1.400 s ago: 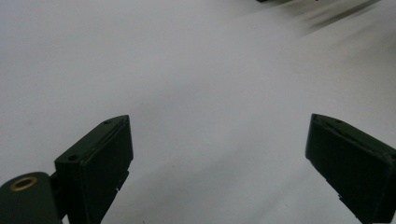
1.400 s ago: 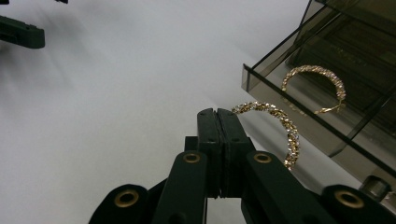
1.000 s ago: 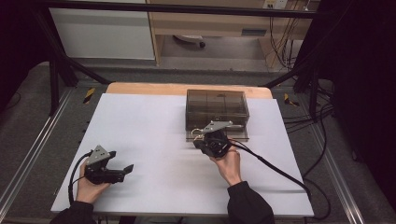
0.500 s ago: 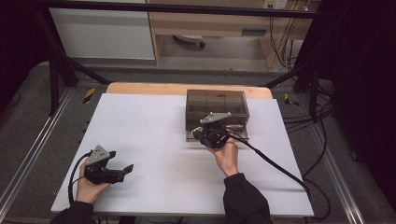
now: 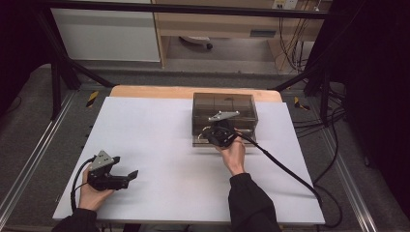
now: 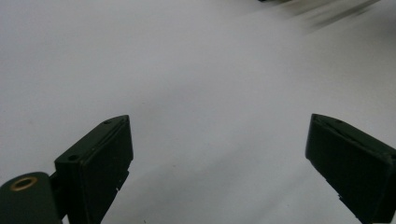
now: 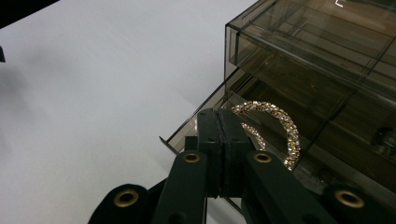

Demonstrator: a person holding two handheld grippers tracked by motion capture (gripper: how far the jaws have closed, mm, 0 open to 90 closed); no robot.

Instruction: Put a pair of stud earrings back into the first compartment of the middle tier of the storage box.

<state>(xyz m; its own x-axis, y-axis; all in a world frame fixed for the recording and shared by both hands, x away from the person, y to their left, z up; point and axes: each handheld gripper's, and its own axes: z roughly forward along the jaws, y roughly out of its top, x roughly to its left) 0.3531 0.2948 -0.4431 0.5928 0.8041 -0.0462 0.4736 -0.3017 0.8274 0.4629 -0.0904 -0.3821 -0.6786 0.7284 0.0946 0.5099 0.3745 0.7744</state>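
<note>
One sparkly bracelet point(image 7: 275, 128) here, pinched in the closed right gripper point(image 7: 218, 122) over the open bottom drawer point(image 7: 299, 154) of the smoky plastic drawer box point(image 5: 224, 107), toward 1 o'clock on the table point(image 5: 145, 140) in the high view. Looks light, floppy and slippery, so I'd grab across the chain rather than at a loose end. It arcs out toward 2 o'clock from the jaws in the right gripper view. Left gripper point(image 6: 217, 163) sits wide open, holding nothing.
</note>
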